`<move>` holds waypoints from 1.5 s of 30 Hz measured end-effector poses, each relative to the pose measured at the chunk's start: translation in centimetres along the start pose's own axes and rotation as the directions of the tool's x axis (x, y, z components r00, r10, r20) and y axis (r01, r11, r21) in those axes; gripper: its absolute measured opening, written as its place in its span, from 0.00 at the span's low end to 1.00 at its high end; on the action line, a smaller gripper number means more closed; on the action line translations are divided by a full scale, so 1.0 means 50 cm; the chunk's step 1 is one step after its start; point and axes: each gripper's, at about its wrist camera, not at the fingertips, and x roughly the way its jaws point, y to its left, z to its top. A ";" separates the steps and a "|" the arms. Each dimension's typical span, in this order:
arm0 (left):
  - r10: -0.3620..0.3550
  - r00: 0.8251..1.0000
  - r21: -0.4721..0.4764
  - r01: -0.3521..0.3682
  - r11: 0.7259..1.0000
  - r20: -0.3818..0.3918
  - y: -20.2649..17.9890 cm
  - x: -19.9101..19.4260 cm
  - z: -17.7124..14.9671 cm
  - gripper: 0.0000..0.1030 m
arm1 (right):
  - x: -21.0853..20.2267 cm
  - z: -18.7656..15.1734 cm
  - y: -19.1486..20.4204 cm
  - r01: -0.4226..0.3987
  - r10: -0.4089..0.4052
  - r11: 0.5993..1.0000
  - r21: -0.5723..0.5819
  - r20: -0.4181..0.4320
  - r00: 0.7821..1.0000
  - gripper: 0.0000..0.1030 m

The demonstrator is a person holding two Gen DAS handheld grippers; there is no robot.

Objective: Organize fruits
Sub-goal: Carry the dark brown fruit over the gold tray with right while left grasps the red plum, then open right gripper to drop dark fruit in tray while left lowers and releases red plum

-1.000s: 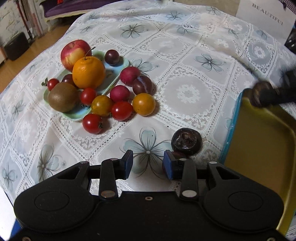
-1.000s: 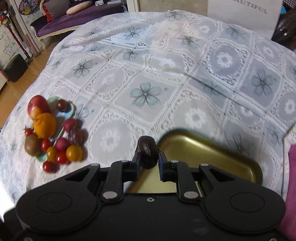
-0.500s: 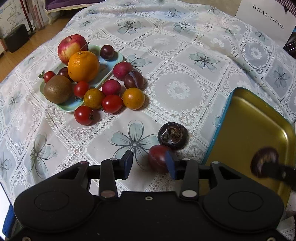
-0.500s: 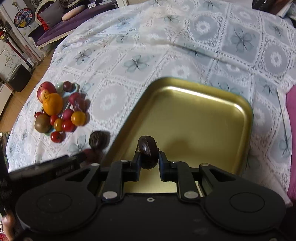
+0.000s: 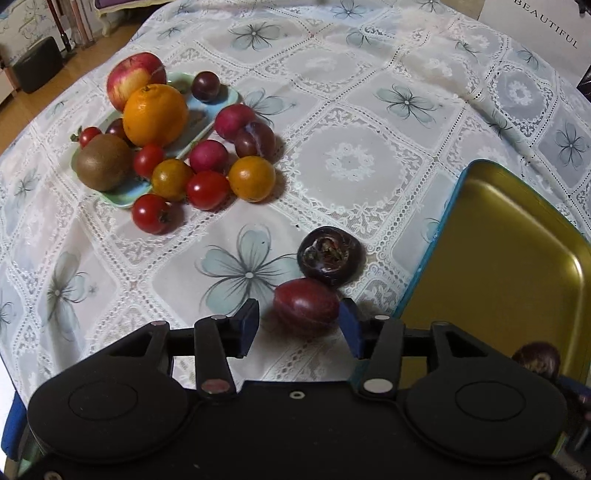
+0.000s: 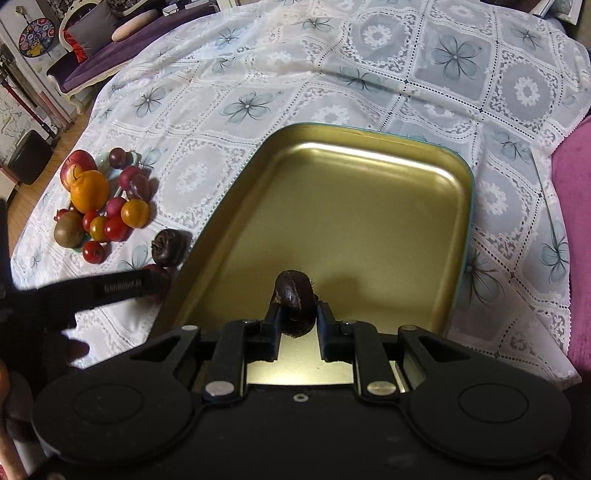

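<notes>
My left gripper (image 5: pixel 300 322) hovers low over the lace cloth, its jaws opening, with a red plum (image 5: pixel 306 306) lying between the pads and touched by neither. Just beyond it lies a dark brown fruit (image 5: pixel 330 256). My right gripper (image 6: pixel 295 314) is shut on another dark brown fruit (image 6: pixel 295 295), held just above the near end of the gold tray (image 6: pixel 369 206). That held fruit (image 5: pixel 537 360) also shows at the right edge of the left wrist view. The tray (image 5: pixel 498 258) holds nothing else.
At the far left, a pale green plate (image 5: pixel 125 192) carries an apple (image 5: pixel 135 77), an orange (image 5: pixel 155 114) and a kiwi (image 5: pixel 103 162). Several tomatoes and plums are crowded around it. A white card (image 5: pixel 543 26) stands at the back right. A pink cloth (image 6: pixel 576 229) lies beyond the table's right edge.
The left jaws have spread wide and the red plum now lies free between them. The right gripper has carried its dark fruit from the tray's left rim over the tray's near end.
</notes>
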 end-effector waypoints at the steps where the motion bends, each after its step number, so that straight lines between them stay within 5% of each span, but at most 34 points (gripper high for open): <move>1: -0.001 1.000 -0.005 0.001 1.000 -0.005 -0.002 0.006 0.002 0.56 | 0.002 -0.003 -0.001 0.002 -0.002 1.000 -0.002 -0.002 1.000 0.19; 8: 0.010 1.000 -0.059 -0.011 0.998 -0.012 -0.004 0.031 0.004 0.49 | 0.007 -0.017 -0.004 -0.010 0.009 1.000 -0.008 -0.018 1.000 0.19; 17: 0.073 0.997 -0.101 -0.070 0.992 0.029 -0.018 -0.073 -0.017 0.49 | -0.008 -0.016 -0.015 0.009 -0.009 1.000 -0.003 0.008 1.000 0.19; 24: 0.109 0.992 -0.047 -0.106 0.993 0.069 -0.072 -0.144 -0.066 0.49 | -0.014 -0.025 -0.032 0.006 -0.006 1.000 0.006 -0.001 1.000 0.19; 41: 0.126 0.992 -0.013 -0.126 0.992 0.031 -0.125 -0.144 -0.135 0.49 | -0.031 -0.036 -0.051 -0.001 0.001 1.000 0.020 0.014 1.000 0.19; 45: 0.127 0.992 0.003 -0.127 0.992 0.022 -0.130 -0.140 -0.140 0.49 | -0.028 -0.036 -0.047 -0.005 0.005 1.000 0.012 0.001 1.000 0.05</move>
